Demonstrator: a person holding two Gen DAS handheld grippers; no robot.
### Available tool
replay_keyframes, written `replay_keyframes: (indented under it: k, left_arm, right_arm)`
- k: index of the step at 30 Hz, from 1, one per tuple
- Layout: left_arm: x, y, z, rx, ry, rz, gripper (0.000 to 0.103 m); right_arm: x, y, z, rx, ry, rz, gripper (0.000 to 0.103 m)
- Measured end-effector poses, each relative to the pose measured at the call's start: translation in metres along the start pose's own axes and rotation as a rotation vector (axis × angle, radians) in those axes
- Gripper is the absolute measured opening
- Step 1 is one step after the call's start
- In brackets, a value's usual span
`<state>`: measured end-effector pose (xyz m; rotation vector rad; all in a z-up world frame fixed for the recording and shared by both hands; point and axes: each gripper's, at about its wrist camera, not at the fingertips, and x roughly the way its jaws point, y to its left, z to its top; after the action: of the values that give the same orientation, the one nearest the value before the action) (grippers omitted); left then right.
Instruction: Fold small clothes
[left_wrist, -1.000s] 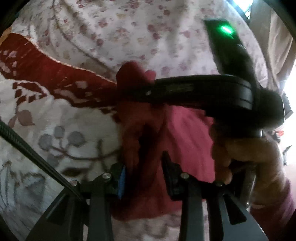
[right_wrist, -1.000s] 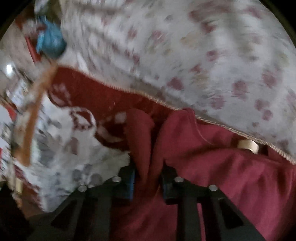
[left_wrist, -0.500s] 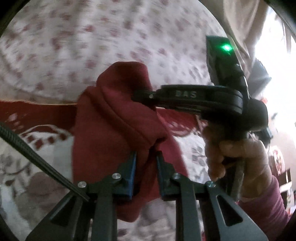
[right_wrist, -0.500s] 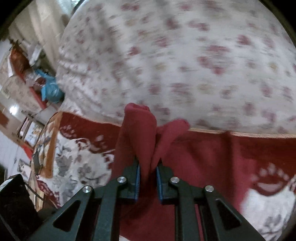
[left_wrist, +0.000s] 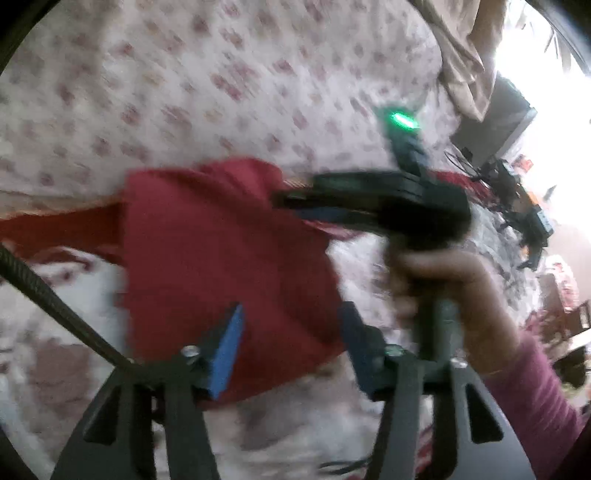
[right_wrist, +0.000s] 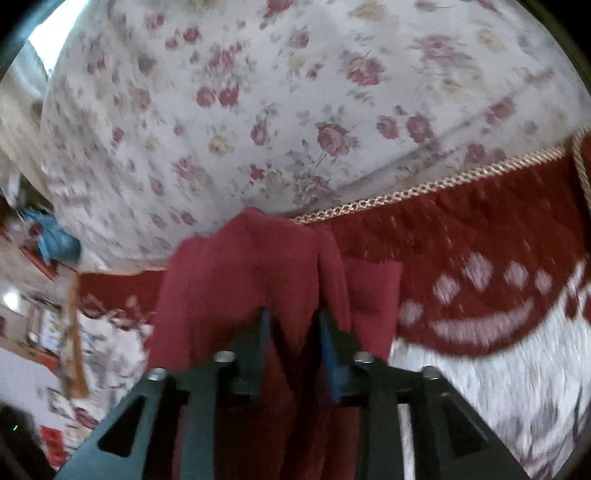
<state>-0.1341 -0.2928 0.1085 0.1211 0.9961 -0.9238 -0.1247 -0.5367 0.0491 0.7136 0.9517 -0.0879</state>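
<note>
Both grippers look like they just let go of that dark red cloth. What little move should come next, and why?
Probably draw both grippers back off the red garment. The left gripper has just been opening; its pads stand clear of the cloth. The right gripper has opened too, though folds still hang between its jaws. The garment lies doubled on the patterned blanket, so backing off shows whether the fold holds.

BLUR: left wrist view smeared throughout; black right gripper (left_wrist: 291, 205) at 2 o'clock indistinct, jaw contact unreadable | HIDDEN: lower part of dark red fabric garment (right_wrist: 255, 280) behind black gripper frame at 6 o'clock | CUT OFF: magenta sleeve (left_wrist: 532, 398) at 4 o'clock
</note>
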Motion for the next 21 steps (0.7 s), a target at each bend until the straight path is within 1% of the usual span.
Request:
replay_keyframes:
  k: [1, 2, 3, 4, 7, 8, 9, 11, 12, 13, 14, 15, 17, 18, 19, 20, 21]
  left_arm:
    - [-0.007, 0.008, -0.002, 0.004, -0.024, 0.033, 0.060]
    - [-0.017, 0.018, -0.005, 0.007, -0.051, 0.082, 0.062]
    - [-0.021, 0.025, -0.005, 0.006, -0.065, 0.121, 0.062]
    - [-0.022, 0.037, -0.007, -0.001, -0.071, 0.162, 0.062]
    - [-0.015, 0.058, -0.015, -0.069, -0.049, 0.201, 0.062]
    - [-0.012, 0.062, -0.017, -0.081, -0.048, 0.208, 0.062]
    - [-0.007, 0.065, -0.020, -0.090, -0.043, 0.217, 0.062]
    - [0.005, 0.068, -0.024, -0.098, -0.023, 0.228, 0.062]
    - [0.012, 0.066, -0.023, -0.099, -0.014, 0.228, 0.062]
    - [0.017, 0.063, -0.024, -0.099, -0.004, 0.230, 0.062]
    - [0.019, 0.061, -0.025, -0.096, 0.005, 0.230, 0.062]
    - [0.018, 0.058, -0.026, -0.088, 0.012, 0.226, 0.062]
    - [0.014, 0.053, -0.029, -0.058, 0.003, 0.221, 0.062]
    - [0.014, 0.051, -0.030, -0.047, -0.003, 0.228, 0.064]
    - [0.015, 0.050, -0.030, -0.040, -0.007, 0.241, 0.065]
    - [0.018, 0.051, -0.028, -0.045, -0.008, 0.247, 0.065]
    - [0.023, 0.054, -0.027, -0.058, 0.000, 0.249, 0.065]
  right_arm:
    - [-0.010, 0.003, -0.003, -0.012, -0.012, 0.013, 0.052]
    - [-0.023, 0.011, -0.011, -0.037, -0.032, 0.022, 0.067]
    - [-0.033, 0.018, -0.018, -0.057, -0.045, 0.022, 0.076]
    - [-0.043, 0.026, -0.027, -0.079, -0.055, 0.021, 0.078]
    - [-0.052, 0.042, -0.053, -0.119, -0.024, 0.020, 0.079]
    - [-0.051, 0.050, -0.064, -0.128, -0.006, 0.026, 0.081]
    - [-0.049, 0.052, -0.070, -0.133, 0.010, 0.029, 0.085]
    - [-0.035, 0.054, -0.081, -0.133, 0.049, -0.011, 0.086]
    - [-0.029, 0.049, -0.085, -0.128, 0.058, -0.041, 0.083]
    - [-0.022, 0.048, -0.087, -0.123, 0.064, -0.056, 0.074]
    - [-0.018, 0.047, -0.089, -0.129, 0.066, -0.050, 0.028]
    - [-0.020, 0.048, -0.090, -0.154, 0.069, -0.045, 0.013]
    - [-0.038, 0.063, -0.099, -0.293, 0.016, -0.108, 0.012]
    - [-0.046, 0.069, -0.104, -0.347, -0.004, -0.141, 0.012]
    - [-0.052, 0.068, -0.109, -0.364, -0.012, -0.171, 0.012]
    - [-0.050, 0.062, -0.110, -0.352, -0.003, -0.181, 0.012]
    - [-0.044, 0.054, -0.111, -0.339, 0.023, -0.191, 0.012]
